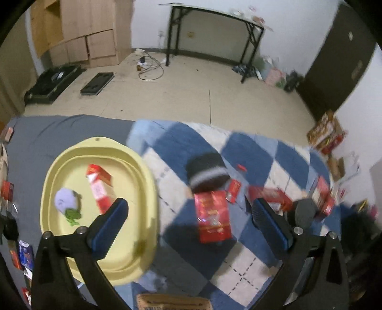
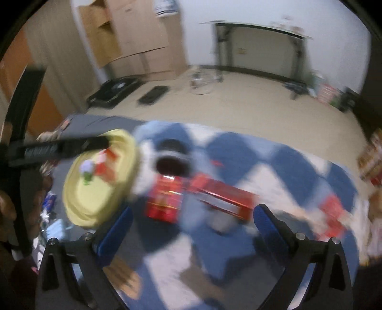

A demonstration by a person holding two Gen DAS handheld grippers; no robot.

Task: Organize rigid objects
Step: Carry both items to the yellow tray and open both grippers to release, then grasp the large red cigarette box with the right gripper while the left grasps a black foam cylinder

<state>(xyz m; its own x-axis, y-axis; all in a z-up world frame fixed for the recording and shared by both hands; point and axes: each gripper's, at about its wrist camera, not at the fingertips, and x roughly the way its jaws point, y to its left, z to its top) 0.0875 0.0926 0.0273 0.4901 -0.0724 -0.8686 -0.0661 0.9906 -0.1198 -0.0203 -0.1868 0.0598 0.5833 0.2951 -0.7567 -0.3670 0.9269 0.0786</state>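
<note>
Left wrist view shows both the left gripper point(image 1: 188, 212) and right gripper point(image 2: 191, 218) spread wide and empty, so a hasty grab could knock the red box point(image 1: 212, 217) askew.

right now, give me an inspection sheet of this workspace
surface: blue and white checked blanket over a grey sheet.
job's things: yellow tray holding a red and white box and a small purple toy; red packet and black jar on the blanket.
clutter: more red boxes to the right, small packets at the left edge.
grippers: left tongs open, empty; right tongs open, empty.
cables: loose cable on the floor.
surroundings: black folding table, cardboard boxes.
</note>
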